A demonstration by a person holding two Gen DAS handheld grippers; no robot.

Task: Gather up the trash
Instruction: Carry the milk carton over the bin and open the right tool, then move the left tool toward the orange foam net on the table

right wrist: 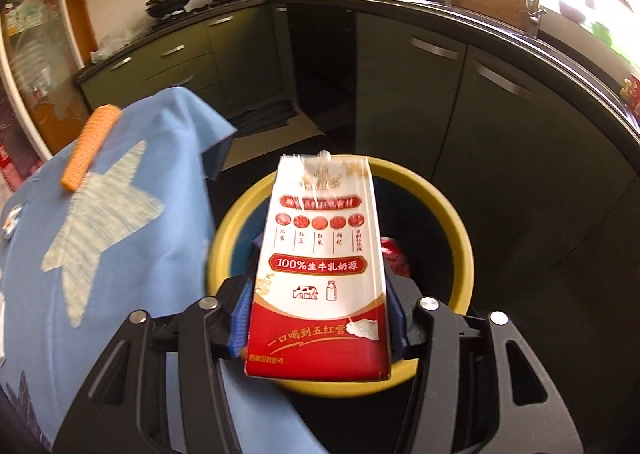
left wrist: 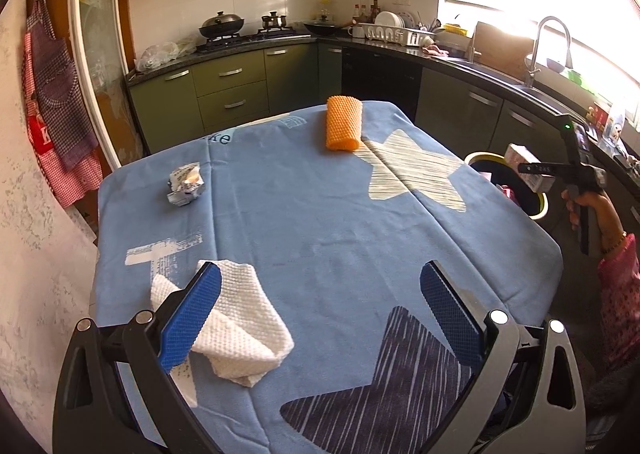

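The right gripper (right wrist: 318, 318) pinches a red-and-white rectangular milk carton (right wrist: 320, 266) above the yellow-rimmed round bin (right wrist: 460, 238); the left gripper (left wrist: 320, 318), spread, frames a crumpled white textured paper towel (left wrist: 236, 326).

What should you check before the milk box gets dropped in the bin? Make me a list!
1. Milk box between the right tongs: ok, the blue pads sit on both its sides.
2. Box over the bin: ok, the yellow rim rings it from behind and below.
3. Room inside the bin: cannot tell, something red lies in it and the box hides the rest.
4. Tablecloth clear of the bin opening: ok, it hangs beside the rim.
5. Left tongs empty and open: ok, the white paper towel lies by one finger, not gripped.
6. Trash left on the table: not ok, crumpled wrapper and orange roll remain.
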